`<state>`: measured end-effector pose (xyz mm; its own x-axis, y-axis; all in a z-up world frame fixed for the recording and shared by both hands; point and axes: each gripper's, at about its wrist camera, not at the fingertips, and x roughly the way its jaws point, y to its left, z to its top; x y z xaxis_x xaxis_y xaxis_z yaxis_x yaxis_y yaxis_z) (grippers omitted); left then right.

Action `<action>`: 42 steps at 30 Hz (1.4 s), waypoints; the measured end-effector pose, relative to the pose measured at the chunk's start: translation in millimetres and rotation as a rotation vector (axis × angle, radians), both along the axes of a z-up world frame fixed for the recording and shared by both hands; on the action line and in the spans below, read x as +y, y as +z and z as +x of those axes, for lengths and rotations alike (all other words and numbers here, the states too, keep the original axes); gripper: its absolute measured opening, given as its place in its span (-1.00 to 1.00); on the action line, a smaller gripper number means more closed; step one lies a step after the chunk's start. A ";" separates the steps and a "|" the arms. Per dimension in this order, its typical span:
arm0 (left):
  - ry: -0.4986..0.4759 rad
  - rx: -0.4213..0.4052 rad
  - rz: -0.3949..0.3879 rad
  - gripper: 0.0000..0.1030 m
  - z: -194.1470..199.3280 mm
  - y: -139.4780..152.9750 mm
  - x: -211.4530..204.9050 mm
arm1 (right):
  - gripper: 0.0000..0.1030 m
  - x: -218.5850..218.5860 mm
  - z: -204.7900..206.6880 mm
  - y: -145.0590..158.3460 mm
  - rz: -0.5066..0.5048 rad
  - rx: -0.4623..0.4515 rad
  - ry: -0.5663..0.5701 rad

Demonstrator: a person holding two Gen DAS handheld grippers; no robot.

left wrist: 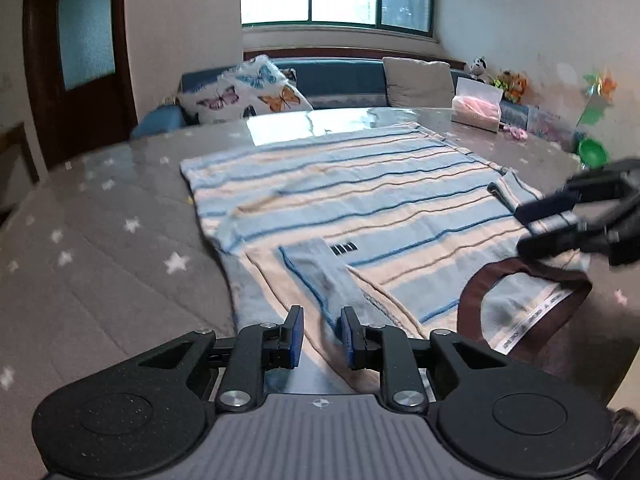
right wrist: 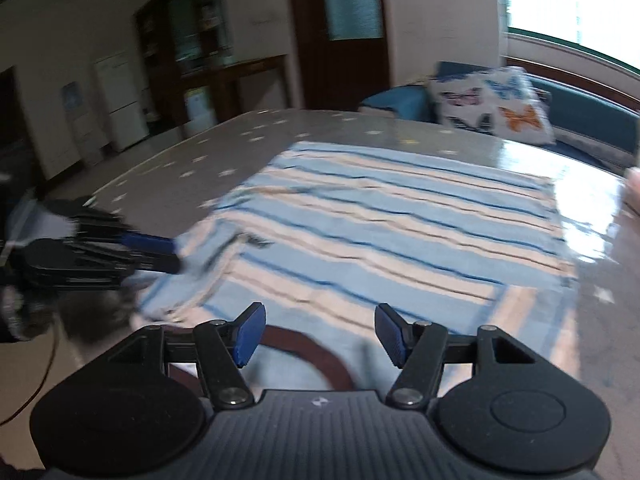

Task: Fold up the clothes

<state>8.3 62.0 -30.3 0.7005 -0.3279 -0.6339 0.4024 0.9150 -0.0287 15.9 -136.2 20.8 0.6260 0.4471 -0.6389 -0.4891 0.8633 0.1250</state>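
Folding starts at the near edge: the striped shirt [left wrist: 360,200] lies flat on the table [left wrist: 100,240]. Our left gripper [left wrist: 320,332], fingers narrowly apart, straddles the sleeve [left wrist: 320,276]; our right gripper [right wrist: 318,334] gapes above the brown collar [right wrist: 320,356]. We should pinch both firmly, then lift evenly.

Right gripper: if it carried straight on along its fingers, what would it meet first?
Most likely the striped shirt: the right gripper points down at it, jaws apart over the brown collar. Exact depth is unclear through blur.
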 end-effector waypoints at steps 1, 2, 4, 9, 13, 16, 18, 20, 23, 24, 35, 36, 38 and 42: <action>0.011 0.016 -0.023 -0.57 1.8 -1.1 2.5 | 0.03 7.8 -0.3 -0.3 0.003 0.007 0.030; 0.018 0.019 -0.036 -0.57 3.0 -0.7 4.5 | 0.01 14.7 -0.5 -0.7 0.004 0.012 0.057; 0.035 0.011 -0.058 -0.57 1.8 2.3 8.6 | -0.12 33.2 -0.6 -1.4 0.011 0.025 0.126; 0.064 0.000 -0.100 -0.57 -0.9 7.5 16.9 | -0.33 75.1 -0.4 -8.9 0.009 0.053 0.251; 0.073 -0.003 -0.113 -0.56 -0.4 8.3 20.3 | -0.54 96.8 1.7 -19.1 -0.007 0.081 0.288; 0.079 -0.001 -0.115 -0.56 1.2 8.3 22.4 | -0.78 99.0 1.4 -24.1 -0.005 0.099 0.276; 0.084 0.003 -0.114 -0.55 2.6 7.3 23.2 | -0.84 97.3 -1.2 -23.2 0.000 0.094 0.269; 0.084 0.005 -0.111 -0.51 4.1 6.2 22.7 | -0.89 93.6 -6.6 -18.2 0.006 0.075 0.264; 0.072 0.007 -0.097 -0.50 6.1 4.0 18.6 | -0.90 87.9 -13.5 -10.9 0.015 0.050 0.256; 0.066 0.008 -0.093 -0.49 6.4 3.2 16.6 | -0.90 87.5 -15.3 -10.9 0.011 0.047 0.258; -0.010 -0.010 -0.005 -0.28 -6.2 -3.2 -5.1 | -0.79 41.8 -16.1 1.5 0.022 0.026 0.128; -0.011 -0.014 -0.009 -0.28 -6.9 -1.8 -5.5 | -0.75 32.7 -15.9 2.2 0.023 0.024 0.097; -0.003 -0.025 -0.011 -0.28 -5.9 1.0 -6.0 | -0.61 11.7 -16.0 2.9 0.008 0.012 0.018; 0.004 -0.023 -0.023 -0.28 1.7 2.6 -8.4 | -0.60 -34.8 -11.2 2.1 -0.021 -0.002 -0.152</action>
